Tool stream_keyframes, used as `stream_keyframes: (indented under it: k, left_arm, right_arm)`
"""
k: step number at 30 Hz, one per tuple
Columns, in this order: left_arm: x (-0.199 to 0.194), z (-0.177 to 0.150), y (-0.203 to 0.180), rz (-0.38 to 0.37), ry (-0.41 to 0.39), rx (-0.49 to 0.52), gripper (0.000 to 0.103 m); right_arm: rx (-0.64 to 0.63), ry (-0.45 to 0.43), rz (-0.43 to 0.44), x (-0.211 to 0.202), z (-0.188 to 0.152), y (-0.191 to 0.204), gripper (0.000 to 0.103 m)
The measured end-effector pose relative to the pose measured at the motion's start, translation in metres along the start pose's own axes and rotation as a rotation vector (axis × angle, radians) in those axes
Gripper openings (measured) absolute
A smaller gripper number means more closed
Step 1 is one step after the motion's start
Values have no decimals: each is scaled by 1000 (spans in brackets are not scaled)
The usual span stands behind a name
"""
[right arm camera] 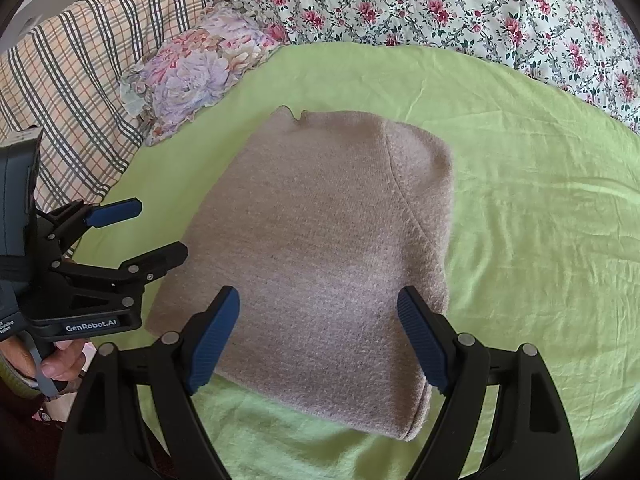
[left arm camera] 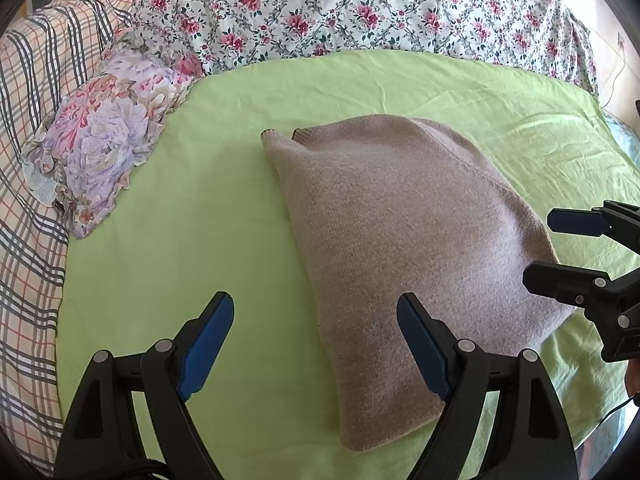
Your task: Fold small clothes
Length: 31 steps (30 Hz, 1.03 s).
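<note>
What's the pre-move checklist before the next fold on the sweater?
1. Left gripper open and empty: ok, fingers spread, nothing between them.
2. Right gripper open and empty: ok, fingers spread above the near part of the garment.
3. Beige knit sweater folded compact: ok, lying as one bundle on the green sheet.
4. Edges aligned: not ok, a ribbed corner sticks out at the far end.
5. Space around the sweater: ok, the floral pillow lies apart from it.
6. Layers underneath lying flat: cannot tell, hidden by the top layer.
</note>
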<state>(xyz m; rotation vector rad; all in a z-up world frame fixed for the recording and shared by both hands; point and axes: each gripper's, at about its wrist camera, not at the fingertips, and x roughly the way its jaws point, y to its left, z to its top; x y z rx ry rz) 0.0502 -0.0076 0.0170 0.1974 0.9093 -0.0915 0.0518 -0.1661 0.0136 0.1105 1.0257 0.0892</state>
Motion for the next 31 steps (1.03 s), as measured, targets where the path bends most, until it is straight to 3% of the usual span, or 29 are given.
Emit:
stream_keyframes:
  k: [13,31]
  left_arm:
    - [7,9,0,-24,-1,-9,84]
    - [13,18,10,16,9,-48,84]
  right_arm:
    - [10,-1,-14,0,0,-2,82]
    - [14,2,-14,9,15,-20,82]
